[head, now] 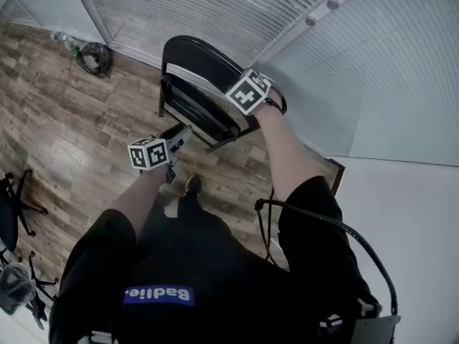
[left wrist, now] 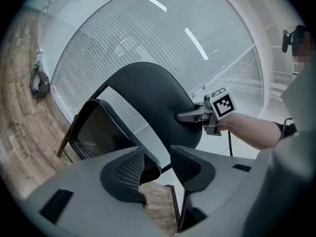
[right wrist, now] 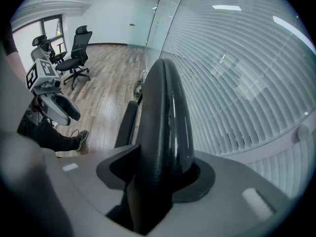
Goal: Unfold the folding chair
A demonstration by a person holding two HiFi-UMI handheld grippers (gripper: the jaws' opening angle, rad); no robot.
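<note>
The black folding chair stands by the glass wall, its rounded backrest (head: 197,54) upright and its seat (head: 195,110) tipped up against it. My right gripper (head: 267,100) is shut on the backrest's right edge (right wrist: 165,107), which fills the gap between its jaws (right wrist: 158,172). My left gripper (head: 179,136) is lower, at the seat's front edge. In the left gripper view its jaws (left wrist: 155,164) stand open, and the seat's corner (left wrist: 149,168) shows in the gap beside the left pad, unpressed. The seat (left wrist: 98,132) and backrest (left wrist: 153,102) rise beyond them.
A glass wall with blinds (head: 215,6) runs right behind the chair. A bottle (head: 66,41) and a dark bundle (head: 93,57) lie on the wood floor at the far left. Office chairs (right wrist: 79,48) stand farther off. My shoe (head: 192,185) is just before the chair.
</note>
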